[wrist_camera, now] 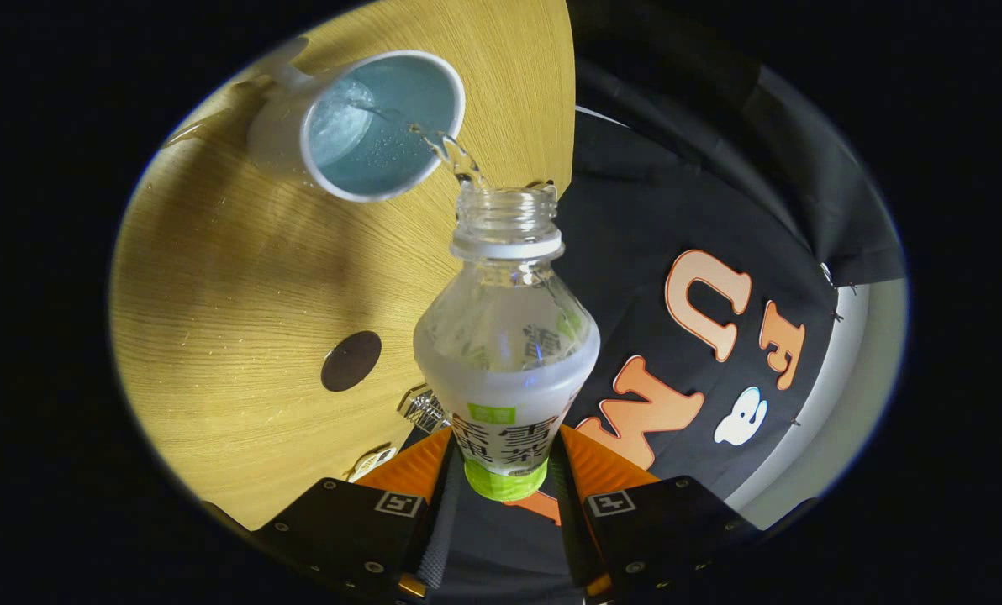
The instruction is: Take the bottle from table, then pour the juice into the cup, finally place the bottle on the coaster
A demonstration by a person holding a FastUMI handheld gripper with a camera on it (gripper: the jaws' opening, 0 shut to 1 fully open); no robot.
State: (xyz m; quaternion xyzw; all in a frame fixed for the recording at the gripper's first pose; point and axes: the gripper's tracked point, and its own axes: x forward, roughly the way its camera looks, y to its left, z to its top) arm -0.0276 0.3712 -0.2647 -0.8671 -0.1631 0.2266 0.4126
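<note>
- Gripper view: your gripper (505, 491) sits nearest the camera, its two fingers pressed against either side of a clear plastic bottle (505, 353), clamping it low on its body.
- You hold the bottle tipped forward, its open, capless neck pointing away from the fingers toward a white mug (358, 126).
- A thin stream of clear liquid (450, 155) arcs from the bottle's mouth over the mug's rim; pale liquid already sits inside.
- Beneath the mug lies a light wooden table (240, 286), with the mug's handle on its far side.
- On the table, nearer the fingers than the mug, rests a dark round coaster (350, 360), well apart from the mug.
</note>
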